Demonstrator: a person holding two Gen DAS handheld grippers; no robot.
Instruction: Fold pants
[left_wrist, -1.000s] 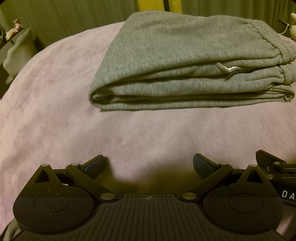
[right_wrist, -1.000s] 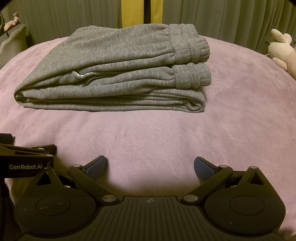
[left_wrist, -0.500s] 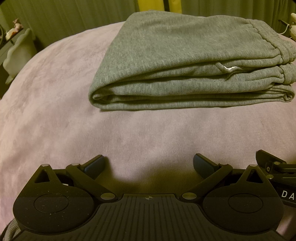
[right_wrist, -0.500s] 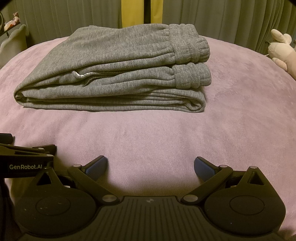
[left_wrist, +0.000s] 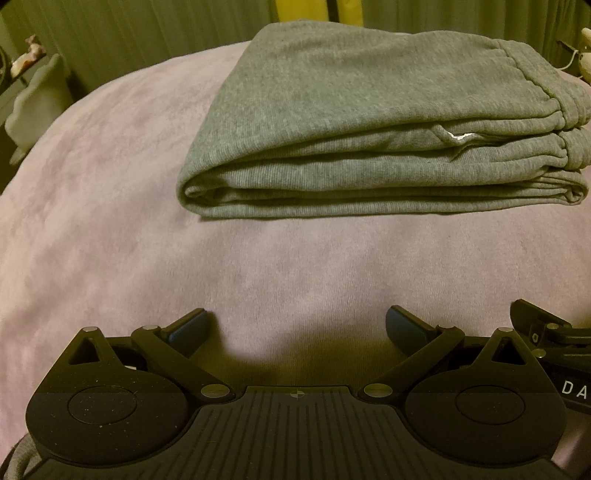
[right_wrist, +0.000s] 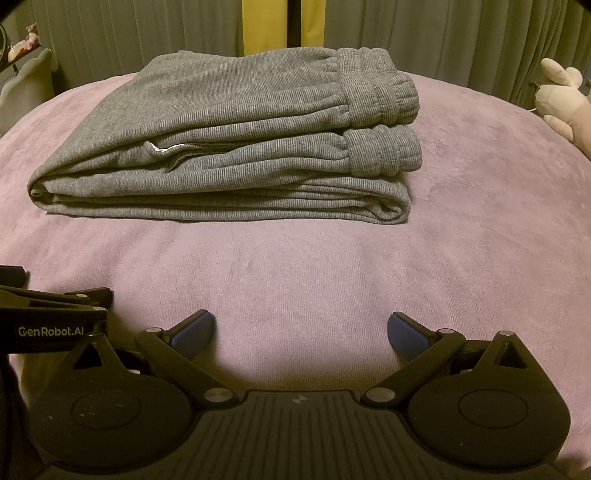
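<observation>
Resting unchanged over the last second, the grey pants (right_wrist: 229, 147) lie fully folded toward the bed's (right_wrist: 480, 221) far edge, while left gripper (left_wrist: 295, 328) and right gripper (right_wrist: 301, 332) hover back, jaws released, suggesting folding is finished.

bedroom | purple bedspread (right_wrist: 461, 221) | curtains (right_wrist: 443, 40) | plush toy (right_wrist: 561, 99)

The folded grey ribbed sweatpants (left_wrist: 369, 129) ran off the left wrist view's right edge at the waistband. A pale pink plush toy (right_wrist: 561, 99) was cut by the right wrist view's right edge, its form unclear.
</observation>
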